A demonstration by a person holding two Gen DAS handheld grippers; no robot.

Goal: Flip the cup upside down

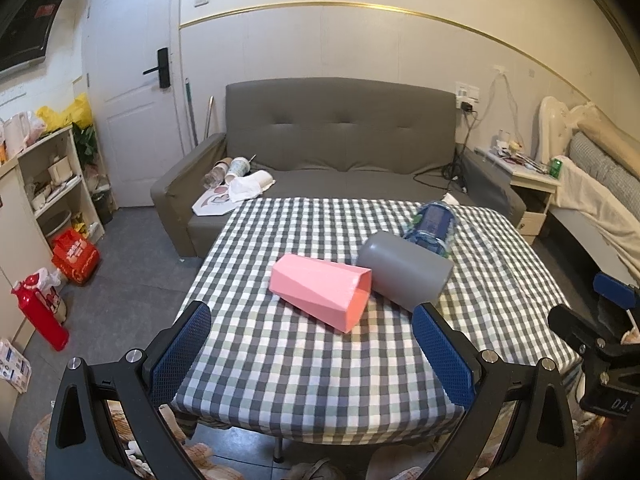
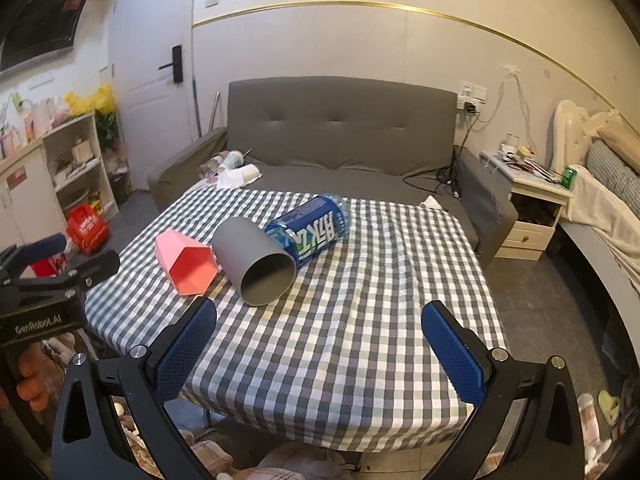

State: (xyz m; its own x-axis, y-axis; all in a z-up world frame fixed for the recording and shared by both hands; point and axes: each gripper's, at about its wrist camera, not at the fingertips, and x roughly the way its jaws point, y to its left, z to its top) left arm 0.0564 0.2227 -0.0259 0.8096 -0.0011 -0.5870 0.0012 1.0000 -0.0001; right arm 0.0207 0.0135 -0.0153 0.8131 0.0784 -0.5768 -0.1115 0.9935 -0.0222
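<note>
A pink faceted cup [image 1: 322, 290] lies on its side on the checked tablecloth [image 1: 300, 360], mouth toward me; it also shows in the right wrist view [image 2: 185, 264]. A grey round cup [image 1: 404, 274] lies on its side beside it, touching it; in the right wrist view [image 2: 256, 262] its open mouth faces me. My left gripper [image 1: 312, 316] is open and empty, just in front of the pink cup. My right gripper [image 2: 319, 312] is open and empty, in front of the grey cup.
A blue water bottle [image 2: 310, 232] lies on its side behind the grey cup. A grey sofa [image 1: 340, 140] stands behind the table. A shelf [image 1: 52, 184] and red bags stand at left, a nightstand [image 2: 536, 200] and bed at right.
</note>
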